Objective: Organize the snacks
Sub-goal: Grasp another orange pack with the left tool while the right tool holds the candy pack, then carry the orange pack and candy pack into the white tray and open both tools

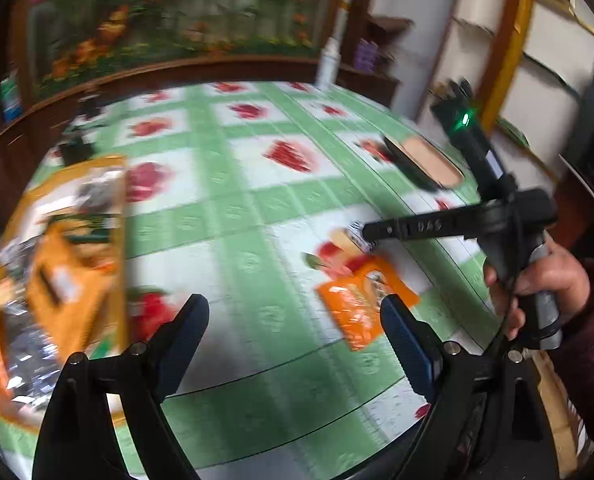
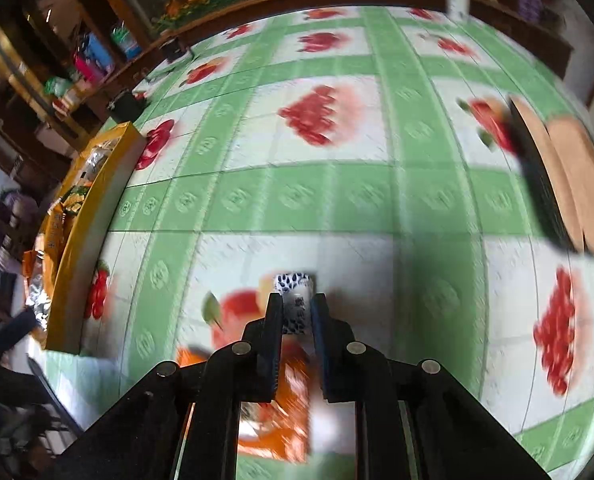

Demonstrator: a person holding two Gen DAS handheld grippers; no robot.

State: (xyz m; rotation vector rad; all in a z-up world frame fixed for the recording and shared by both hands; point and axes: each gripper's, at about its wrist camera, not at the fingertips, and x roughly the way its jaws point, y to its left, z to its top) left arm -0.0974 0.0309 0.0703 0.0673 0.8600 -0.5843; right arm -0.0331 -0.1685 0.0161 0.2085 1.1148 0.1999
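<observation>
Table covered with a green-and-white checked cloth (image 2: 409, 128) printed with red fruit.

Right gripper (image 2: 295, 312): jaws drawn in tight on a small white packet with black speckles (image 2: 293, 284), one pad on each side of it. The packet's far end sticks out past the fingertips. From the left wrist view the same gripper (image 1: 367, 234) reaches in from the right, held by a hand (image 1: 537, 280) in a dark red sleeve, its tip at the speckled packet (image 1: 359, 232).

An orange snack packet (image 1: 357, 304) lies flat on the cloth just beside and nearer than the gripped one; in the right wrist view it shows (image 2: 281, 412) under the gripper body, blurred.

Left gripper (image 1: 295, 320): jaws spread wide, nothing between them, hovering over bare cloth, with the orange packet just beside its right finger.

A yellow-orange box (image 2: 93, 216) sits at the table's left edge, loaded with orange and silver packets (image 1: 57, 280). Well apart, at the far right, a dark tray with a tan bottom (image 1: 429, 160). A white bottle (image 1: 329, 60) stands at the table's far edge. Wooden shelving beyond, too blurred to read.
</observation>
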